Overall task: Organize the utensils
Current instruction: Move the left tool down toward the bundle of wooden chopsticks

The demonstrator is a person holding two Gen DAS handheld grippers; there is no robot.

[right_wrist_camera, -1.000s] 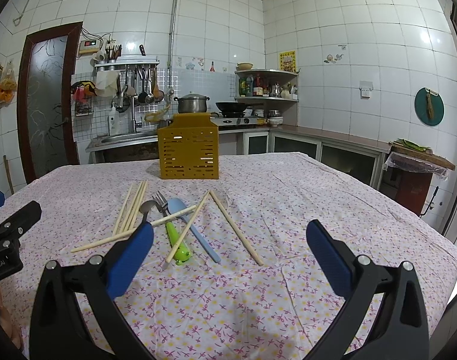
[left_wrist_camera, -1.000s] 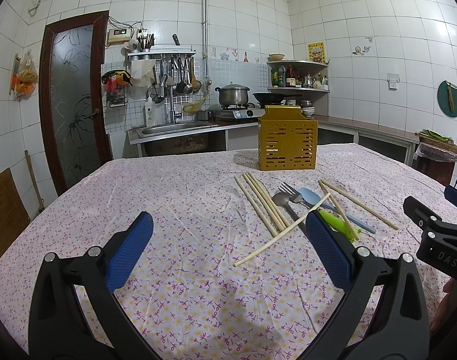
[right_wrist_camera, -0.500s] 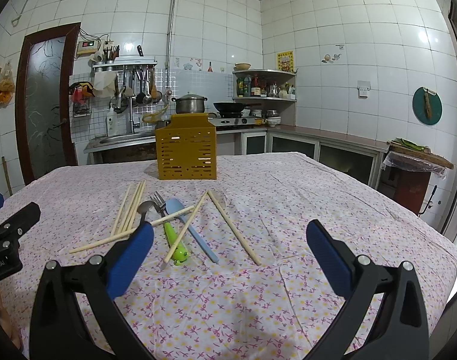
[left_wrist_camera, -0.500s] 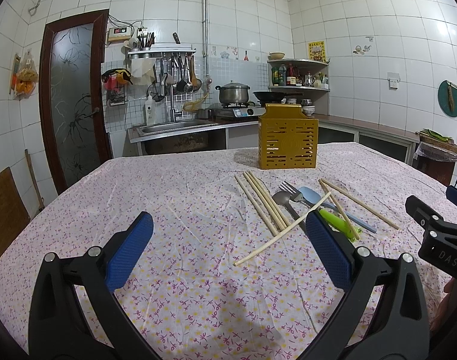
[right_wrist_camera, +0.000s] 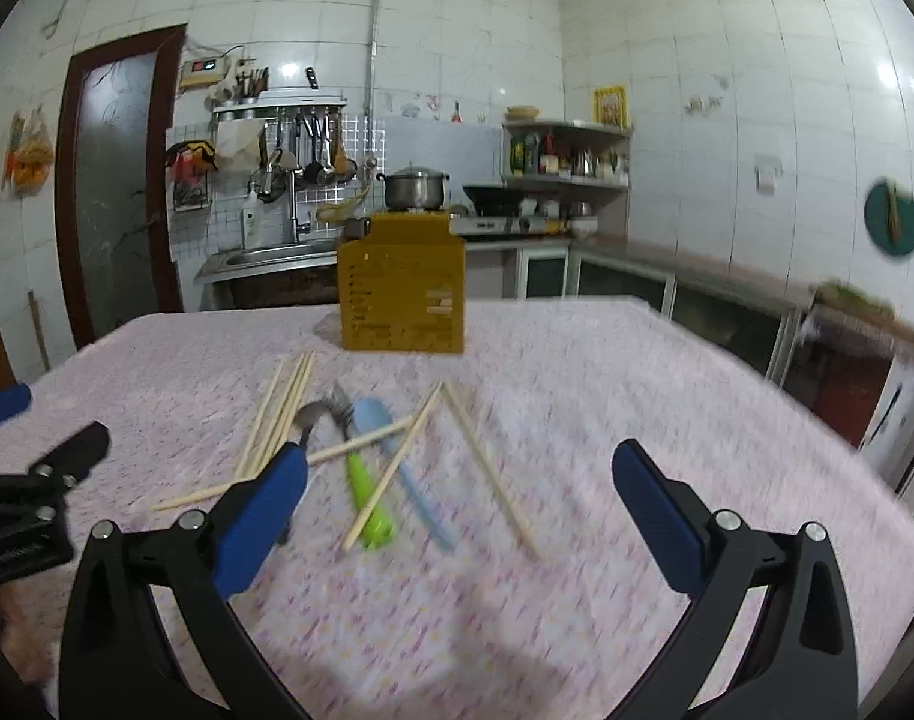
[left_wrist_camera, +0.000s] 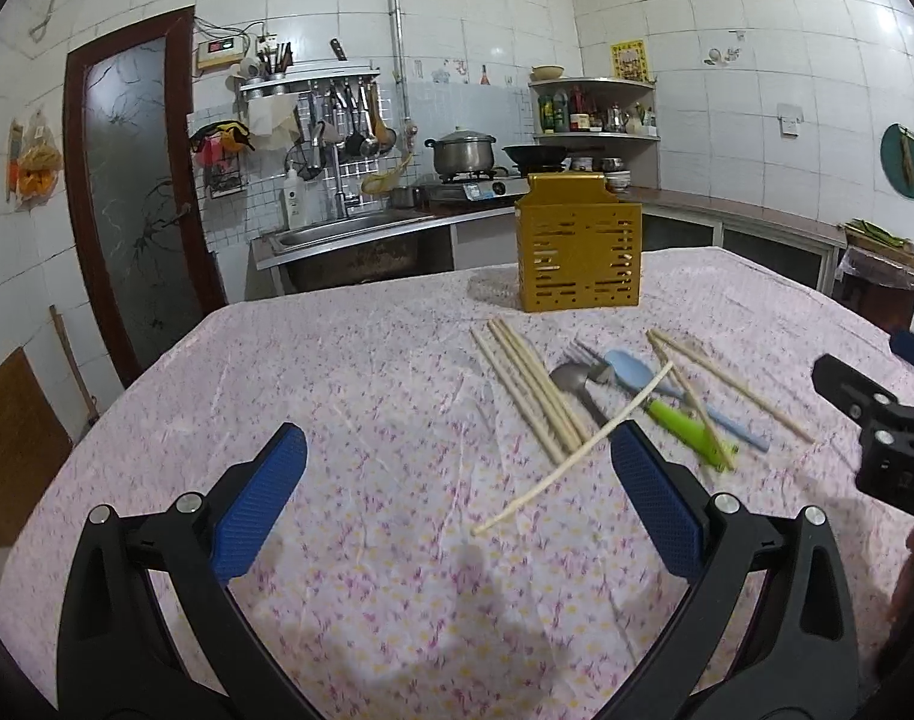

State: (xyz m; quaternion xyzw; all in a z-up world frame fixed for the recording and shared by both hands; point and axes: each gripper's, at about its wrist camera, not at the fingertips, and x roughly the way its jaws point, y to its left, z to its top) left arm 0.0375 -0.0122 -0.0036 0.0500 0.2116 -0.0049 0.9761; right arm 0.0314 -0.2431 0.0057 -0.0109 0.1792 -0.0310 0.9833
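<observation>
A yellow slotted utensil holder (left_wrist_camera: 580,258) (right_wrist_camera: 402,299) stands upright at the far side of the table. In front of it lie several wooden chopsticks (left_wrist_camera: 532,387) (right_wrist_camera: 279,414), a metal spoon (left_wrist_camera: 571,381), a fork (left_wrist_camera: 589,354), a light blue spoon (left_wrist_camera: 634,369) (right_wrist_camera: 375,420) and a green-handled utensil (left_wrist_camera: 685,426) (right_wrist_camera: 366,504). My left gripper (left_wrist_camera: 457,501) hovers open near the table's front, left of the pile, with nothing between its fingers. My right gripper (right_wrist_camera: 457,507) is open too, over the right part of the pile, and holds nothing.
The table carries a pink flowered cloth (left_wrist_camera: 336,396). Behind it run a sink counter (left_wrist_camera: 348,228), a stove with a pot (left_wrist_camera: 463,150) and a corner shelf (left_wrist_camera: 595,108). A dark door (left_wrist_camera: 132,192) stands at the left. The right gripper's body (left_wrist_camera: 877,432) shows at the left view's right edge.
The right gripper has moved forward and tilted down toward the utensils, and its view is blurred by motion. The left gripper has edged slightly forward. Nothing on the table has shifted.
</observation>
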